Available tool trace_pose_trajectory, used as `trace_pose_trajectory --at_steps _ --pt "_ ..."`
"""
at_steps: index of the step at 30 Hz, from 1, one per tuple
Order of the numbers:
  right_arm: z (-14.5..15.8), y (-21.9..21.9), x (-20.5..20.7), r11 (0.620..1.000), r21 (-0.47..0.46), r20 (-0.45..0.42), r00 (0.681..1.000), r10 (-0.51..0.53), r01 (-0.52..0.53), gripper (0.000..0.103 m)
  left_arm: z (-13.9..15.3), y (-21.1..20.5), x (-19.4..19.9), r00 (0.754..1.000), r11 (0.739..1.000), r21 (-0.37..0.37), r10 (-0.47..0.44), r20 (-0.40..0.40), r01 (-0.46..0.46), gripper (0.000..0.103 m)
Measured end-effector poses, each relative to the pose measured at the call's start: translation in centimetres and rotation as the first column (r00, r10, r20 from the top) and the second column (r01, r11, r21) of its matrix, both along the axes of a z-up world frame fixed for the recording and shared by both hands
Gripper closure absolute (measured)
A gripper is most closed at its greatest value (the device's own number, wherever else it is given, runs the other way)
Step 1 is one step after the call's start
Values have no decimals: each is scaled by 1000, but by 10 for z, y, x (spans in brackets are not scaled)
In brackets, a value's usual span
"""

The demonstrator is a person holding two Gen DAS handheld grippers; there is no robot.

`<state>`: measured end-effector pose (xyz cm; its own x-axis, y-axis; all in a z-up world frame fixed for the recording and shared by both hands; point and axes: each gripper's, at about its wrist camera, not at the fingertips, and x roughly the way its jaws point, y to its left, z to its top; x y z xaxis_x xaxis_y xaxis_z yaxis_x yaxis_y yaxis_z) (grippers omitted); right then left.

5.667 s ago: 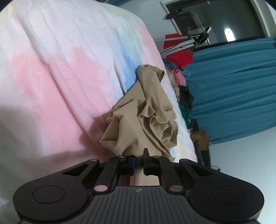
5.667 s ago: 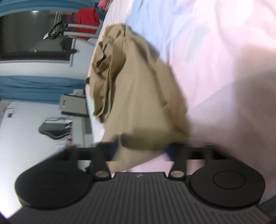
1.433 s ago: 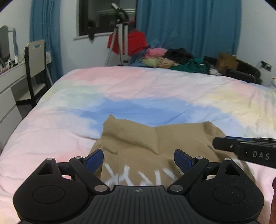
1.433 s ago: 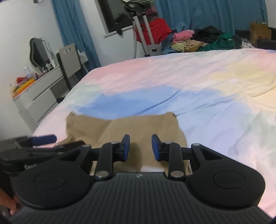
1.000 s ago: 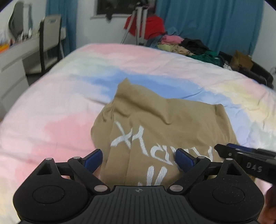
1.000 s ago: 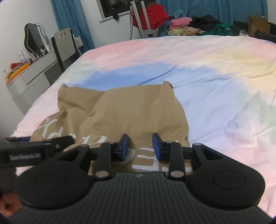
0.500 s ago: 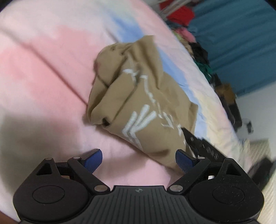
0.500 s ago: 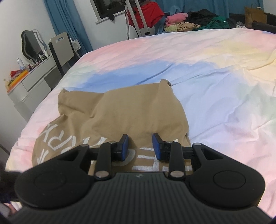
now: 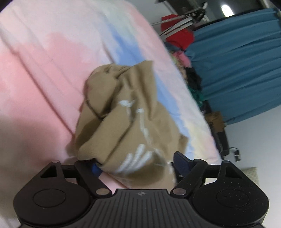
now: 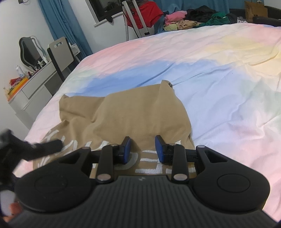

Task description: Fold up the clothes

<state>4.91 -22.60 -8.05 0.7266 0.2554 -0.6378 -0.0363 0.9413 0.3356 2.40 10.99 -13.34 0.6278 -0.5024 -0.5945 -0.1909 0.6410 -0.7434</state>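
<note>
A tan T-shirt with white lettering [image 10: 133, 112] lies on the pastel bedspread [image 10: 219, 73]. In the left wrist view the tan shirt [image 9: 126, 126] is bunched and its near edge lies between the wide-open jaws of my left gripper [image 9: 135, 164], which has rolled sideways. My right gripper [image 10: 142, 149] hovers over the shirt's near edge, jaws partly open, holding nothing. The left gripper shows blurred at the left of the right wrist view [image 10: 35, 149].
A heap of clothes [image 10: 193, 19] and a red garment on a stand [image 10: 145, 12] lie beyond the bed's far edge. A chair [image 10: 61, 52] and a dresser [image 10: 29, 87] stand to the left. Blue curtains [image 9: 237, 61] hang behind.
My left gripper has rolled and moved in low against the shirt's left edge, so cloth now lies between its open jaws. The right gripper has barely moved.
</note>
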Motion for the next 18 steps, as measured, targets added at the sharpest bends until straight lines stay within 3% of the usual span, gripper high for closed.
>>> trace_pose_trajectory --at_steps 4,7,12,13,14,15,18 --pt "1 1 -1 1000 -5 1 1000 -3 3 70 -5 5 3 999 999 -17 27 -19 -27 35" --pt "2 0 -1 1000 5 -2 1000 -13 13 70 -2 6 3 999 999 -2 38 -14 -38 46" --pt "13 -8 -1 992 125 -25 1000 -19 22 65 3 5 0 999 999 20 44 17 -44 58" --pt "17 -10 -2 985 173 -16 1000 1 1 49 5 3 1 999 999 23 44 23 -44 58" --pt "21 -12 -5 975 221 1 1000 18 -18 25 6 2 1 999 999 27 43 29 -44 60" --pt "25 -13 -9 964 263 12 1000 23 -25 15 7 1 1 999 999 30 42 34 -43 60" --pt "28 -17 -17 917 397 -21 999 39 -28 12 9 0 0 998 999 31 41 40 -42 61"
